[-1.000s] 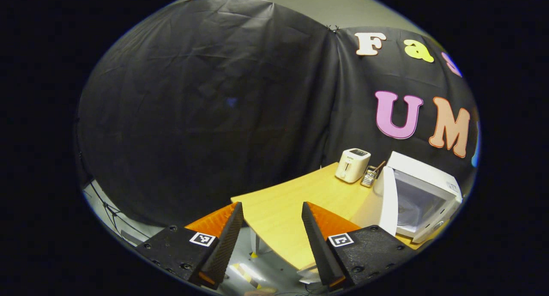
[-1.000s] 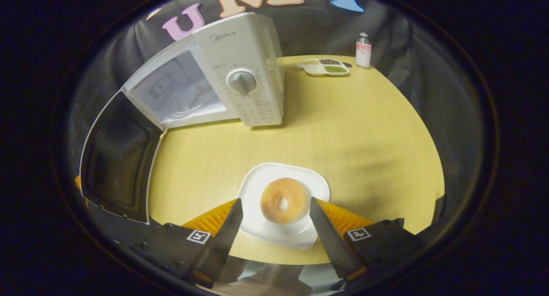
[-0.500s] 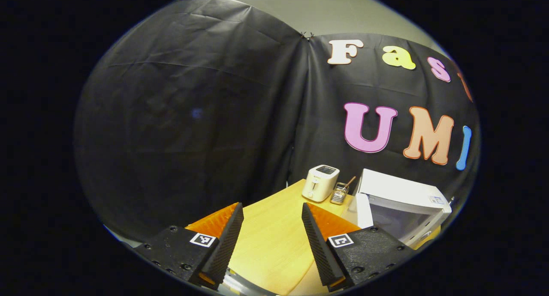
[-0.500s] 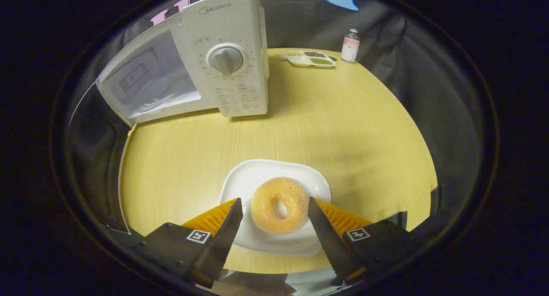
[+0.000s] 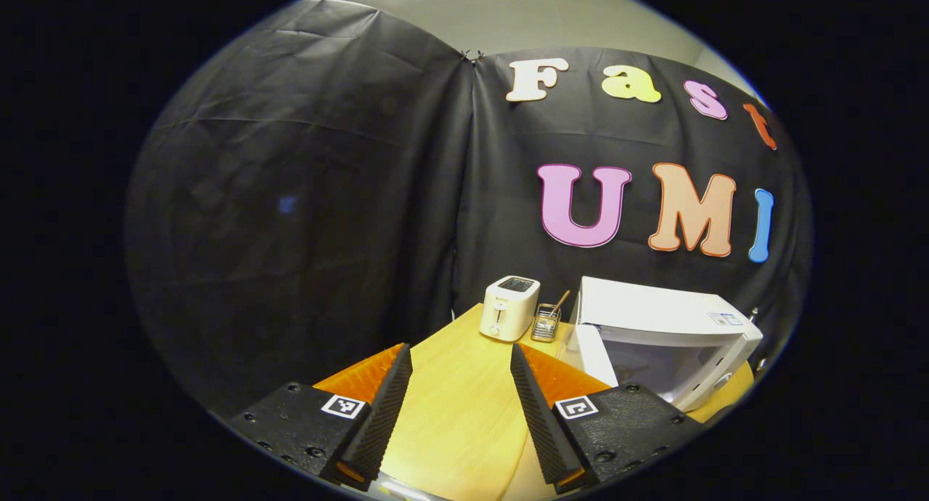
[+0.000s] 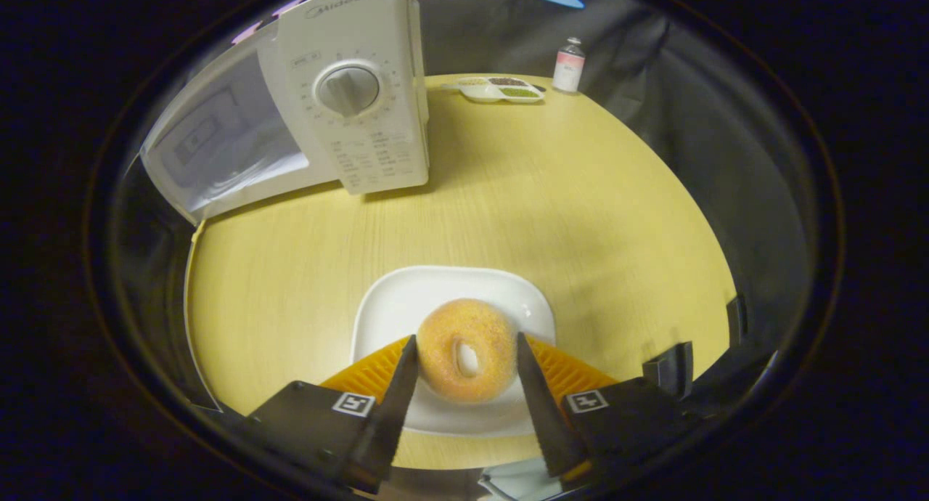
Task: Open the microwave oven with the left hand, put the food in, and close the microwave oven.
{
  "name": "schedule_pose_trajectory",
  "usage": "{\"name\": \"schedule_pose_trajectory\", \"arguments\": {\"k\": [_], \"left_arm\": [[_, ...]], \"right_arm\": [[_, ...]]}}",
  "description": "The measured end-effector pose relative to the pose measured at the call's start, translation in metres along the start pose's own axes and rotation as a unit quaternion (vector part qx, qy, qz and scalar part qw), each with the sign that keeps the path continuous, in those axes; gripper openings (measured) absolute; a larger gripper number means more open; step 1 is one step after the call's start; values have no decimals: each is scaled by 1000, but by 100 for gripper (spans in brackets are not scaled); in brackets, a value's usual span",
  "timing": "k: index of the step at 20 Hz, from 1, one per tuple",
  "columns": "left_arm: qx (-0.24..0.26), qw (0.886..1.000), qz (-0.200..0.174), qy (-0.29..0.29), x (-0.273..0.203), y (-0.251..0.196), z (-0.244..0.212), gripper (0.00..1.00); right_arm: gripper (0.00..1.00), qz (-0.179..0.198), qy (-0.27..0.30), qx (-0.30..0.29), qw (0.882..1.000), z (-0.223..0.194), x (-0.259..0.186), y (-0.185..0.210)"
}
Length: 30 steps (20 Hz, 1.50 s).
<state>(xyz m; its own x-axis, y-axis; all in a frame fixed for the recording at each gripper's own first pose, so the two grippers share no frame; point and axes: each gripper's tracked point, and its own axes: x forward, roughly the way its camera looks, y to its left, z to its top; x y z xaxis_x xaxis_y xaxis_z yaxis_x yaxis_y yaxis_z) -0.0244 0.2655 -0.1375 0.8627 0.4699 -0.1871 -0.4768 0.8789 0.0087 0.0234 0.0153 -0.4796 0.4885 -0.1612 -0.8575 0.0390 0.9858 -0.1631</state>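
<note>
The right tool (image 6: 464, 367) straddles the donut (image 6: 467, 349) on its plate (image 6: 385, 305), fingers just beside it for pinching; the left tool (image 5: 461, 392) hangs spread, idle

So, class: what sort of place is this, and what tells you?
Probably a mock kitchen in a recording booth: a microwave, a toaster and a doughnut on a plate, all on one table against black cloth.

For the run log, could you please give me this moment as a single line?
phase: grasping food | microwave: door open | right tongs: closing around doughnut on white plate, contact unclear | left tongs: open, empty
</note>
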Motion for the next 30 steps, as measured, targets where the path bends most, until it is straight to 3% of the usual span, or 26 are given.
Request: {"name": "schedule_pose_trajectory", "arguments": {"k": [1,2,3,5,6,7,9,11,13,21,23,26,27,28,30], "left_arm": [[1,1000,-2,1,1,1,-1,75],[3,1000,-3,2,3,2,-1,75],[5,1000,-5,3,3,3,-2,80],[8,1000,-10,3,4,3,-1,80],[10,1000,-13,3,3,3,-1,75],[11,1000,-16,4,3,3,-2,80],[14,1000,-23,5,2,4,-3,80],[9,999,-32,10,2,4,-8,75],[3,999,-44,18,1,2,-13,80],[26,996,-74,33,4,16,-24,80],[34,996,-80,37,5,19,-26,80],[34,994,-89,45,3,24,-33,80],[32,994,-92,48,3,24,-35,84],[29,994,-94,49,3,24,-36,80],[24,994,-96,52,1,24,-38,80]], "right_arm": [[72,2,1,-2,1000,-1,-2,4],[72,0,-2,4,1000,-1,-6,4],[63,7,-4,12,1000,-2,-12,10],[63,26,-6,37,999,-4,-22,23],[68,40,-6,54,998,-5,-28,31],[63,55,-6,72,996,-4,-34,42],[68,91,-6,114,989,-3,-47,63],[63,135,-6,156,978,3,-62,92],[63,172,-16,181,968,13,-77,119],[63,287,-68,267,917,67,-105,226],[68,292,-82,290,908,81,-102,246],[68,296,-122,322,891,111,-94,267],[68,294,-136,329,887,120,-91,271],[68,288,-146,337,885,128,-86,274],[65,278,-162,350,880,145,-79,279]]}}
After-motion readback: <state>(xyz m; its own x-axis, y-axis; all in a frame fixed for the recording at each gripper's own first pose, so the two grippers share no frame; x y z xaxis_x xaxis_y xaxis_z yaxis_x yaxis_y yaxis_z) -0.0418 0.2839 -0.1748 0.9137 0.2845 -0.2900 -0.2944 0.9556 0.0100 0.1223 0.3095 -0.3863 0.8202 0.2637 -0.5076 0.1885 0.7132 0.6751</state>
